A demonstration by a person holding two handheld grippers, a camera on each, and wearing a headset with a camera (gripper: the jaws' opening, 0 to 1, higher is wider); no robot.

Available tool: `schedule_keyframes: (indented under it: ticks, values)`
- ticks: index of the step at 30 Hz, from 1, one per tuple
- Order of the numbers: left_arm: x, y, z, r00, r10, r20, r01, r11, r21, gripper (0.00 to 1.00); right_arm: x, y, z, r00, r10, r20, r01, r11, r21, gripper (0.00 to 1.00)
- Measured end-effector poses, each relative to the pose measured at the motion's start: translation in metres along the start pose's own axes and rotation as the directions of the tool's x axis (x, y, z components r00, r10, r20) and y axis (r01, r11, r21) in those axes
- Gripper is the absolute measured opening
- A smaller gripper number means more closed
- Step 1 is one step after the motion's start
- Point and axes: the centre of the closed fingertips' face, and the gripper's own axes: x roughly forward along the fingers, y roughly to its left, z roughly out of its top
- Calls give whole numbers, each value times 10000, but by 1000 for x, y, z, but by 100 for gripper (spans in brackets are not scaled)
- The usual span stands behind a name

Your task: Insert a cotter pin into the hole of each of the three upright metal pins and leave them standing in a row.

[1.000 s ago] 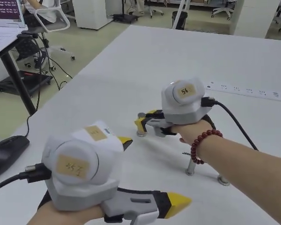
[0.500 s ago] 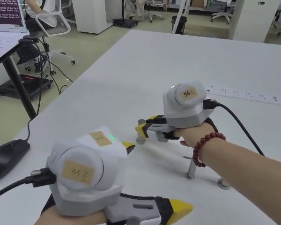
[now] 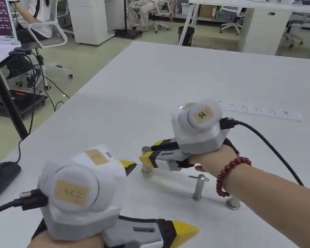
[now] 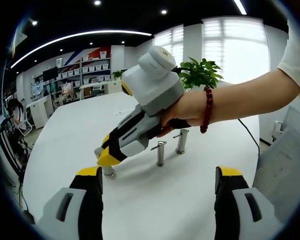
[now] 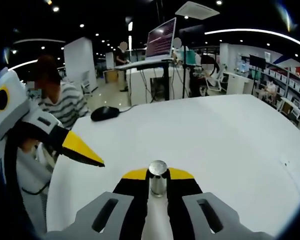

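Three upright metal pins stand in a row on the white table (image 3: 144, 93). My right gripper (image 3: 146, 158) is shut on the leftmost pin (image 3: 145, 168), whose round top (image 5: 158, 168) shows between the yellow jaw tips. The middle pin (image 3: 198, 186) has a cotter pin through its hole. My forearm hides part of the third pin (image 3: 232, 202). In the left gripper view, both the middle pin (image 4: 160, 152) and the far pin (image 4: 181, 141) carry a cross piece. My left gripper (image 3: 155, 199) hovers open and holds nothing, just short of the row.
A white power strip (image 3: 258, 109) lies behind the pins, and the right gripper's black cable (image 3: 268, 150) trails toward it. A black mouse (image 3: 0, 175) sits by the table's left edge. Past that edge are a desk, chairs and a seated person (image 5: 55, 100).
The head camera has shifted, so the whole scene sits lower and further left. My right gripper stays on the leftmost pin. The left gripper stays open in about the same place.
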Motion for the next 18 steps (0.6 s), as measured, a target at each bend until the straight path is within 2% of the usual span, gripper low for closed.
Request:
schedule_keyframes:
  ticks: [8, 18]
  values:
    - [-2, -3, 2, 9998, -132, 113, 130, 9998, 159, 95, -17, 21, -6, 9983, 584, -57, -586, 9976, -380, 13]
    - [-3, -9, 4, 9983, -524, 246, 520, 9985, 184, 96, -41, 45, -14, 9921, 1255, -43, -1254, 9880, -905, 13]
